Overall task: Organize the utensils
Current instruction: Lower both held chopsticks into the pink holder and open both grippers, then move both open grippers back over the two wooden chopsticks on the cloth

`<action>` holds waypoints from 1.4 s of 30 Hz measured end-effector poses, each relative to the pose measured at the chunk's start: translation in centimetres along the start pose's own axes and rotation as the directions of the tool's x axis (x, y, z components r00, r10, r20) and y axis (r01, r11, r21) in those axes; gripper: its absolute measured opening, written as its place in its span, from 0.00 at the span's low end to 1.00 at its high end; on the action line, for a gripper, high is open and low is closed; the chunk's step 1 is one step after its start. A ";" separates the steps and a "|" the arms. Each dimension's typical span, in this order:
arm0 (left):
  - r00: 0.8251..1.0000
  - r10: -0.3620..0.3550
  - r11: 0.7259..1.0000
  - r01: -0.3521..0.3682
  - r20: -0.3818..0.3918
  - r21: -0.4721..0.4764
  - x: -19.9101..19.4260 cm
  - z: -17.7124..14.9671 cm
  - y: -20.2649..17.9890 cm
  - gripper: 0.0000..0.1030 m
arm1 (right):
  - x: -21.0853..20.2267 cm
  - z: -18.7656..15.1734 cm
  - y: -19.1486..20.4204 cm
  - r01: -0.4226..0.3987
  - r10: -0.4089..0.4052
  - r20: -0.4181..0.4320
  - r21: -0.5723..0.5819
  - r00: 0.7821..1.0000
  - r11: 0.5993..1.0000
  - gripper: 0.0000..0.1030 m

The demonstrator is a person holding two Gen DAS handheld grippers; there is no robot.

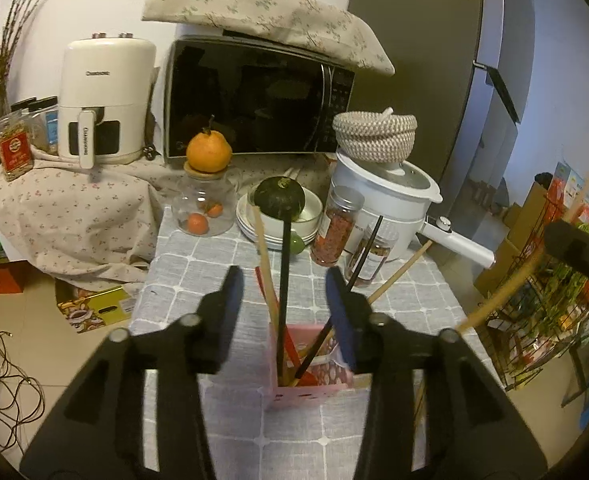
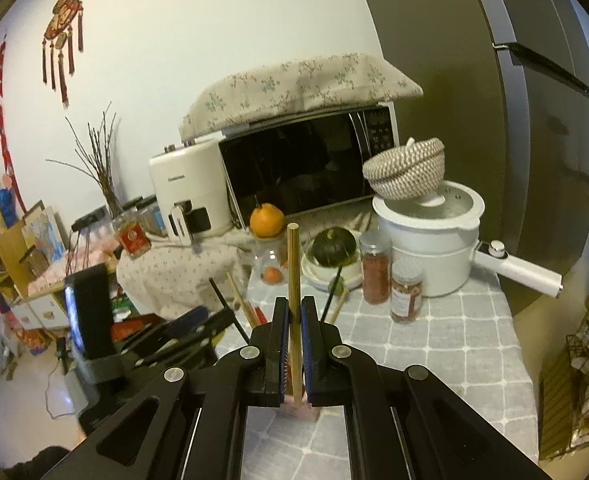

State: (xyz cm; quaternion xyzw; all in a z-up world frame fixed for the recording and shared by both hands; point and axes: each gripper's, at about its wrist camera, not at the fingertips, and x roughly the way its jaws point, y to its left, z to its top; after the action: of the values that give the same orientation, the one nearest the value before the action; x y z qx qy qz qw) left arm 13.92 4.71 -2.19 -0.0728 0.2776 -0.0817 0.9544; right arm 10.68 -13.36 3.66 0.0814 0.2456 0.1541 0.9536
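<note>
Right fingers pinch upright chopstick; left fingers gape around pink holder.

A pink utensil holder stood on the grey checked tabletop, holding black chopsticks, pale wooden ones and something red, all leaning apart. One bamboo chopstick stood nearly upright, clamped above the holder.

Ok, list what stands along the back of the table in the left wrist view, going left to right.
Spice jar → air fryer → microwave → woven basket on the white electric pot.
</note>
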 end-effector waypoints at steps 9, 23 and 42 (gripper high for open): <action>0.995 0.078 0.997 -0.078 -0.058 0.006 -1.7 -1.1 2.0 0.67 | 2.4 -0.1 0.2 -0.016 0.015 0.024 0.009 1.000 1.000 0.06; 0.960 0.142 0.988 -0.121 -0.242 0.099 0.2 -5.1 3.1 0.71 | 6.8 -2.5 -0.1 0.001 0.000 -0.047 0.009 0.999 1.000 0.06; 0.955 0.108 0.992 -0.084 -0.275 0.095 0.2 -5.4 2.2 0.72 | 7.1 -3.2 -0.5 -0.045 0.047 -0.072 0.034 0.996 0.998 0.36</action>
State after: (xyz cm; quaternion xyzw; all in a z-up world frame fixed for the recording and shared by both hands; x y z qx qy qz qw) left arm 11.47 6.27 -7.18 -0.0075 0.4094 -0.0560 0.9106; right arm 15.09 -11.24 -2.38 0.0968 0.2809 0.1748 0.9387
